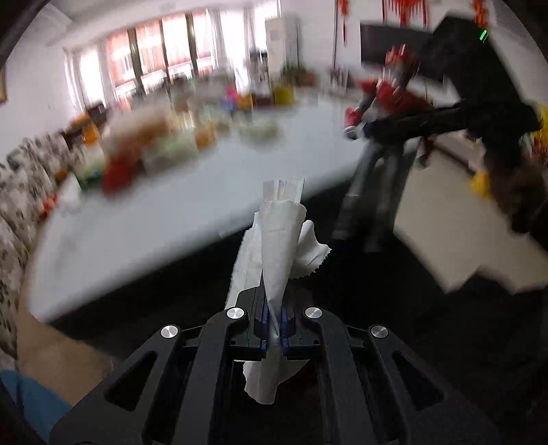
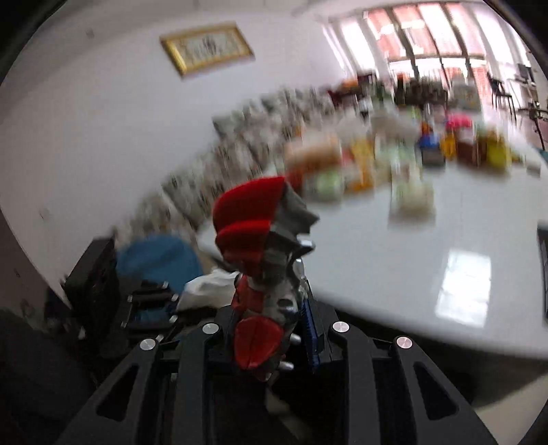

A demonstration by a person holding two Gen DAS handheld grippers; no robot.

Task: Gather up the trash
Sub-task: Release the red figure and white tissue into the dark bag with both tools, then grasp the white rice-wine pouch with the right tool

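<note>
A crumpled white tissue (image 1: 279, 246) sticks up at twelve o'clock, pinched in the left gripper (image 1: 274, 328), while the right gripper (image 2: 270, 328) clamps a red-and-grey toy robot (image 2: 263, 260) beside the white table (image 2: 411, 267).

Home living room: patterned sofa (image 2: 239, 143) along wall, framed picture (image 2: 207, 46), white table (image 1: 171, 219) crowded with food packages (image 2: 376, 164), red hanging decorations (image 1: 407, 8).

The right claw (image 2: 274, 328) is clamped on a red-and-grey toy robot (image 2: 263, 260). At nine o'clock, the left claw (image 2: 150, 304) holds white tissue (image 2: 209, 289). Blurred clutter covers the white worktop (image 2: 394, 267) toward one o'clock.
</note>
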